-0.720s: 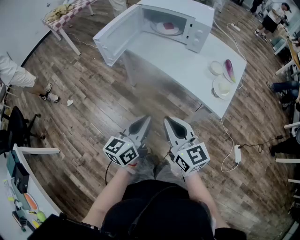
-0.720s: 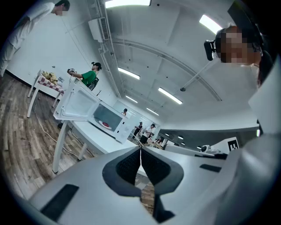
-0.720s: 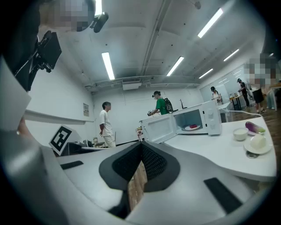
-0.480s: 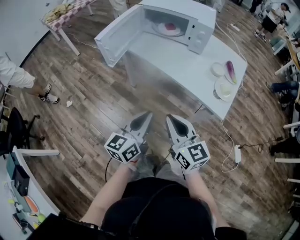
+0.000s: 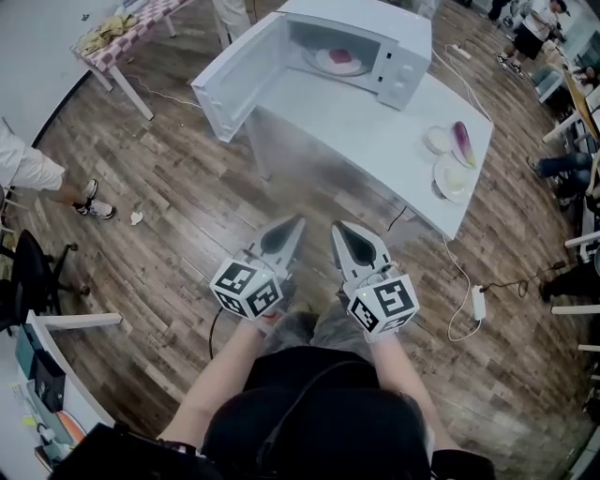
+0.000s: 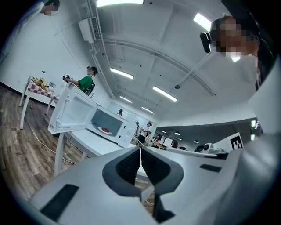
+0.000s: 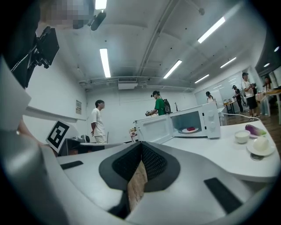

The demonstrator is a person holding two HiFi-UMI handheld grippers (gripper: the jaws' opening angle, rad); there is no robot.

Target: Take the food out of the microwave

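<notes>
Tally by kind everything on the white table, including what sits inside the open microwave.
Microwave: 1
Plates: 2, the microwave plate and the table plate
Bowl: 1
Food pieces: 3, the red piece, the eggplant and the pale round piece
Total: 7

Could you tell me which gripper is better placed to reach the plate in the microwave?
Probably the right gripper: it lines up with the plate; the open door juts toward the left gripper.

floor (image 5: 169,187): wood-grain planks, slight sheen | table (image 5: 356,122): smooth matt top | microwave (image 5: 375,17): smooth plastic-looking shell
</notes>
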